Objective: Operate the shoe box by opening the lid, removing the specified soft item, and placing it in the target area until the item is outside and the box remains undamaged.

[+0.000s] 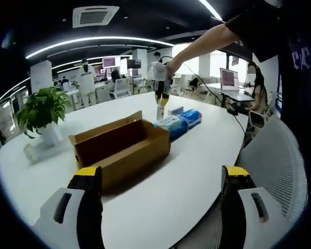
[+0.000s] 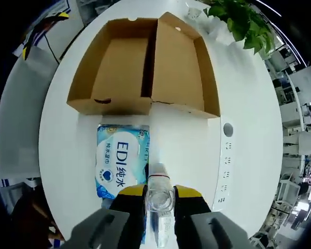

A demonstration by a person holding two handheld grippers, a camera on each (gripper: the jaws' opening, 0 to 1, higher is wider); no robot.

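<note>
Right gripper [image 2: 159, 193]: its yellow-tipped jaws are clamped on a clear plastic bottle [image 2: 159, 199], seen from above the cap; the bottle's lower part runs down between the jaws and is hard to make out. In the left gripper view this gripper [image 1: 160, 106] hangs from a person's hand beyond the shoe box, over the blue pack; its jaws are too small there to read.
Left gripper [image 1: 160, 181]: jaws stand wide apart with nothing between them, held short of the shoe box, above the near edge of the surface.
Shoe box [image 2: 145, 65]: brown cardboard, open, the lid folded back flat beside the tray so the two halves lie side by side. Its inside looks bare in the right gripper view; in the left gripper view [image 1: 122, 145] the near wall hides the floor of the box.
Soft item: a blue wet-wipe pack [image 2: 122, 161] lies flat on the surface just outside the shoe box, close to its long wall, not touching it as far as can be seen. Its near end is cut off behind the right gripper's jaw. From the left gripper view the pack [image 1: 179, 123] sits beyond the far corner of the shoe box.
Surface [image 2: 192, 150]: white, oval.
Potted plant [image 1: 41, 111]: green leaves in a white pot, beside the shoe box's short end, well apart from the pack.
White chair [image 1: 274, 166]: mesh back, at the surface's edge opposite the plant side of the shoe box; partly cut off.
Background: office desks, monitors and standing people beyond the shoe box, too small to detail.
</note>
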